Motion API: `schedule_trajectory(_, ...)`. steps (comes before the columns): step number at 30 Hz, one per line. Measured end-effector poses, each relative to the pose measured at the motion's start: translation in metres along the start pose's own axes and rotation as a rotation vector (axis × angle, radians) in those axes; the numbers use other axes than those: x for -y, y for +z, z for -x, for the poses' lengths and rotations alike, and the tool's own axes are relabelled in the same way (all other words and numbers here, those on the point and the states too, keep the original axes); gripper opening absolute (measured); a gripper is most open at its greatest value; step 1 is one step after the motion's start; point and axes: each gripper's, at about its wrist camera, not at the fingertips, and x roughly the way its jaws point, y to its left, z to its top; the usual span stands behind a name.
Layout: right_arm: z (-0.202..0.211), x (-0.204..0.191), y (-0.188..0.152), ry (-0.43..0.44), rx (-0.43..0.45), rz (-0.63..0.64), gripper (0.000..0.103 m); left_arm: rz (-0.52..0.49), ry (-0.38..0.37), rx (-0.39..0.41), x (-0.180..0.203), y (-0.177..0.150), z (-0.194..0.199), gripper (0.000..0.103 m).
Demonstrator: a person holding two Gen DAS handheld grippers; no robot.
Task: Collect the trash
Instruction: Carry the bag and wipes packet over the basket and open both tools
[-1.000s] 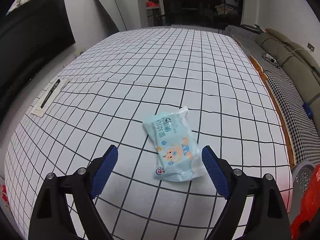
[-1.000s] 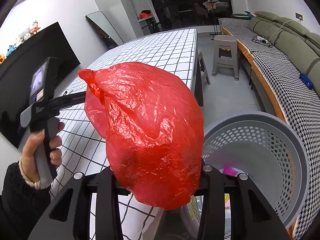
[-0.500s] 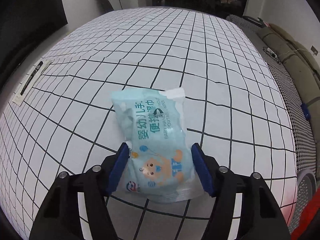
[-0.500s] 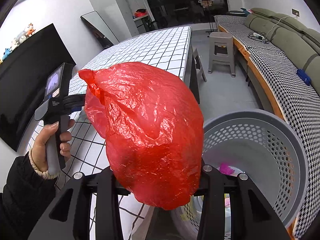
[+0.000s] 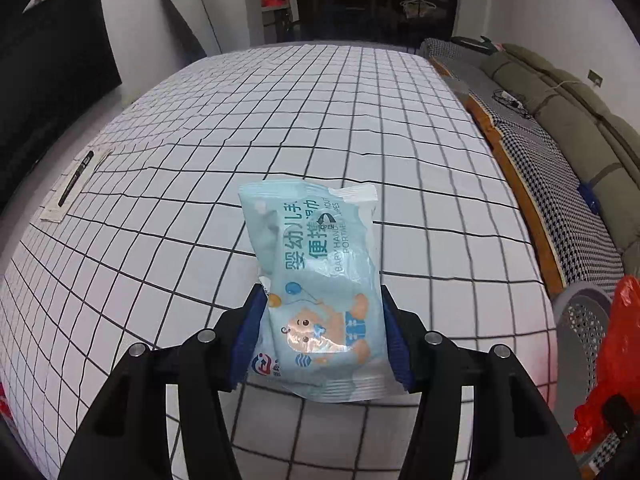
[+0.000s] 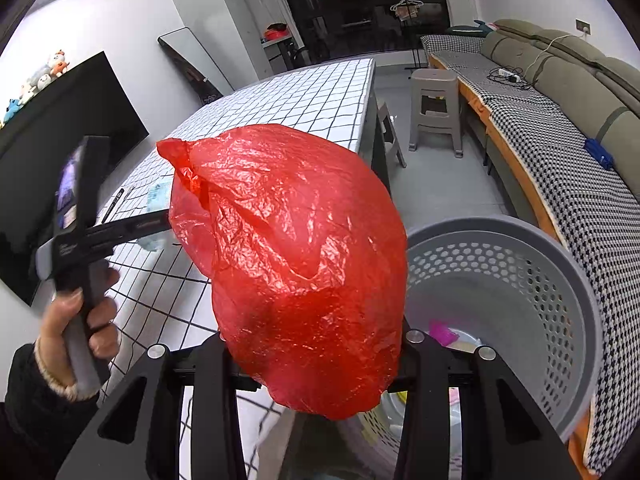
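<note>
A: How is the wipes packet (image 5: pixel 320 292) oriented and held?
B: Its long axis runs away from the camera; its lower end is clamped between the left gripper (image 5: pixel 322 340) pads, above the checked surface (image 5: pixel 200 160).

A: And the right side?
B: The right gripper (image 6: pixel 316 356) is closed on a red bag (image 6: pixel 296 248), beside the surface edge. A grey perforated basket (image 6: pixel 540 292) is seen to contain pink scraps.

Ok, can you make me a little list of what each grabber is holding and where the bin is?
left gripper: shut on the blue wipes packet, held above the checked table
right gripper: shut on the red plastic bag
basket: grey, with holes, beside the table, just right of the red bag
inside the basket: a few scraps, one pink
also on the table: a black pen on paper
</note>
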Motion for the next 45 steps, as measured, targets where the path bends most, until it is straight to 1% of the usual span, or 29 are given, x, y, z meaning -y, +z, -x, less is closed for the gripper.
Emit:
schedule_trajectory(6,0.022,0.02,-0.016,-0.046,0.013,-0.025,0.039,-0.099,-0.061,0.086,0.05,-0.027,0.054,0.054)
schedule_trajectory(12,0.045,0.053,-0.032,-0.111,0.018,-0.07,0.039,-0.194,-0.158,0.114,0.106,-0.054,0.087,0.054)
schedule_trajectory(15,0.054,0.07,-0.04,-0.14,0.024,-0.095,0.039,-0.228,-0.191,0.115,0.134,-0.065,0.093,0.054)
schedule_trajectory(19,0.057,0.09,-0.048,-0.195,0.018,-0.106,0.039,-0.259,-0.222,0.091,0.162,-0.075,0.089,0.054)
schedule_trajectory(23,0.048,0.106,-0.051,-0.195,-0.005,-0.13,0.039,-0.272,-0.225,0.085,0.174,-0.081,0.084,0.054)
schedule_trajectory(26,0.044,0.113,-0.05,-0.194,-0.001,-0.135,0.04,-0.272,-0.214,0.077,0.178,-0.083,0.079,0.056)
schedule_trajectory(27,0.043,0.114,-0.049,-0.194,0.004,-0.134,0.043,-0.271,-0.213,0.073,0.179,-0.082,0.078,0.056)
schedule_trajectory(28,0.042,0.115,-0.048,-0.196,0.005,-0.133,0.049,-0.269,-0.211,0.067,0.181,-0.082,0.076,0.057)
schedule_trajectory(29,0.041,0.117,-0.048,-0.199,0.007,-0.132,0.053,-0.267,-0.209,0.064,0.181,-0.082,0.076,0.063)
schedule_trajectory(30,0.04,0.119,-0.047,-0.2,0.01,-0.134,0.061,-0.264,-0.207,0.063,0.181,-0.081,0.075,0.072)
schedule_trajectory(31,0.04,0.121,-0.046,-0.198,0.014,-0.137,0.067,-0.261,-0.207,0.065,0.182,-0.082,0.076,0.075)
schedule_trajectory(32,0.04,0.122,-0.045,-0.195,0.016,-0.141,0.068,-0.258,-0.204,0.069,0.182,-0.082,0.076,0.078)
schedule_trajectory(35,0.041,0.127,-0.044,-0.212,0.021,-0.145,0.068,-0.26,-0.192,0.066,0.186,-0.083,0.075,0.078)
schedule_trajectory(38,0.043,0.132,-0.046,-0.211,0.025,-0.157,0.068,-0.257,-0.19,0.062,0.189,-0.084,0.075,0.078)
schedule_trajectory(40,0.044,0.133,-0.048,-0.212,0.027,-0.163,0.071,-0.258,-0.19,0.06,0.189,-0.085,0.075,0.078)
schedule_trajectory(45,0.044,0.131,-0.05,-0.222,0.022,-0.158,0.073,-0.256,-0.187,0.061,0.19,-0.087,0.077,0.08)
